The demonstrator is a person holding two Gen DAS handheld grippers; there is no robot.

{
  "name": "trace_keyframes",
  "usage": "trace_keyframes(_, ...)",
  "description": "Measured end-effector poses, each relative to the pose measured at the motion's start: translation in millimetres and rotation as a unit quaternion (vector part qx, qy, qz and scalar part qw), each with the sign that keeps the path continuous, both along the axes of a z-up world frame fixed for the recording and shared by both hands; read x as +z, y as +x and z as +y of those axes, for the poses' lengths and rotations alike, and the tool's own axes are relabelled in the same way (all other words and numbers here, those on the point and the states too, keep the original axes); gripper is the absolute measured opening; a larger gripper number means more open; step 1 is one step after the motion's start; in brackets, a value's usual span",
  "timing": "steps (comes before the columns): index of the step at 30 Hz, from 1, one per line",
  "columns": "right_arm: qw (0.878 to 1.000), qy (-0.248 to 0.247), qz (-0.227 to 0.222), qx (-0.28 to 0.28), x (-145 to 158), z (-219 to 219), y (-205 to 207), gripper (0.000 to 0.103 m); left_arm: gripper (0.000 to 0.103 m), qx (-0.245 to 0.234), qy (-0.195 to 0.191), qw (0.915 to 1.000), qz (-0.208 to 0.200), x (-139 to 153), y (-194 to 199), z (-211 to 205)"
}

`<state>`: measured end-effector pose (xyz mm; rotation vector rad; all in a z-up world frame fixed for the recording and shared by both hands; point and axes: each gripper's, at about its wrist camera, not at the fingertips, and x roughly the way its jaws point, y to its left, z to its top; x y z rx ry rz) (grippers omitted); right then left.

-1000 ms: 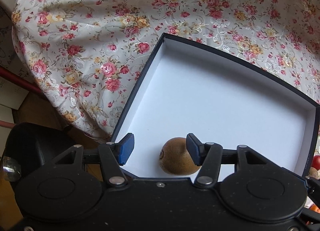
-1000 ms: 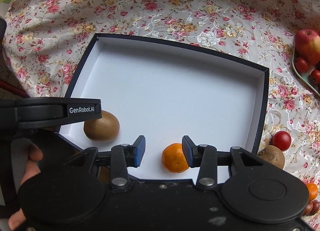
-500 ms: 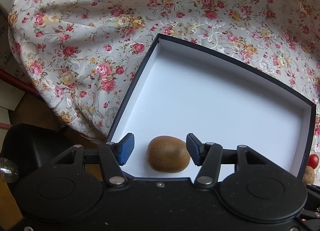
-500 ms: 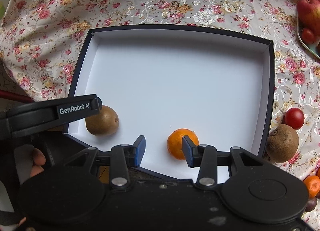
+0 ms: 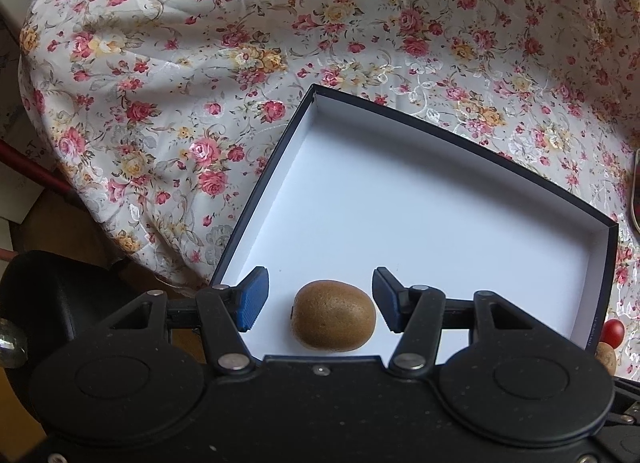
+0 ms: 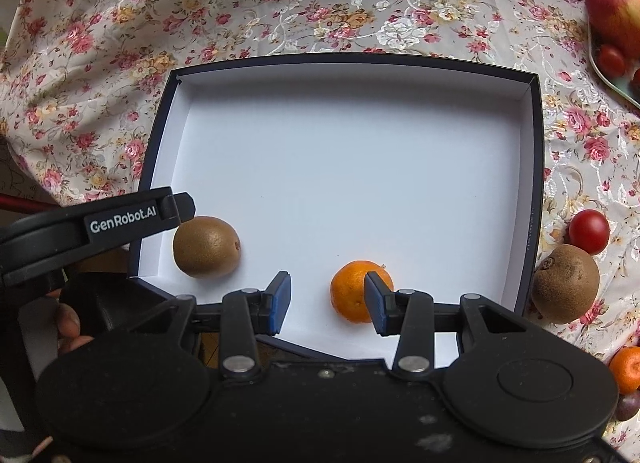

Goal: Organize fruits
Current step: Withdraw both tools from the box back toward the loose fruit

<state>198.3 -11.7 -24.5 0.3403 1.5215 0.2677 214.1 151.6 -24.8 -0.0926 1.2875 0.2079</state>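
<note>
Left wrist view, left gripper (image 5: pixel 320 299) held open above kiwi (image 5: pixel 333 321) in box (image 5: pixel 460 223), right gripper (image 6: pixel 327 297) spread wide, mandarin (image 6: pixel 352 291) left ungripped behind its fingertip.

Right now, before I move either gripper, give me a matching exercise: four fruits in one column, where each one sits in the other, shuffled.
Fruits:
1. kiwi in the box
2. mandarin
3. red tomato
4. apple

Places:
A. on the tray at far right
B. box floor, near left corner
C. on the cloth, just outside the box's right wall
D. box floor, near edge, by the right gripper's fingers

Pairs: 1-B, 2-D, 3-C, 4-A
</note>
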Motion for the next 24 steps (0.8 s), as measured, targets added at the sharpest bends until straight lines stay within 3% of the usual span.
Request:
trace_keyframes(13, 0.999, -0.016, -0.021, 0.038, 13, 11, -12, 0.044, 0.060, -0.025, -0.025, 0.9993, -0.007, 4, -3, -14)
trace_keyframes(24, 0.998, -0.047, -0.030, -0.013, 30, -51, -30, 0.044, 0.059, -0.057, -0.053, 0.9970, 0.003, 7, -5, -57)
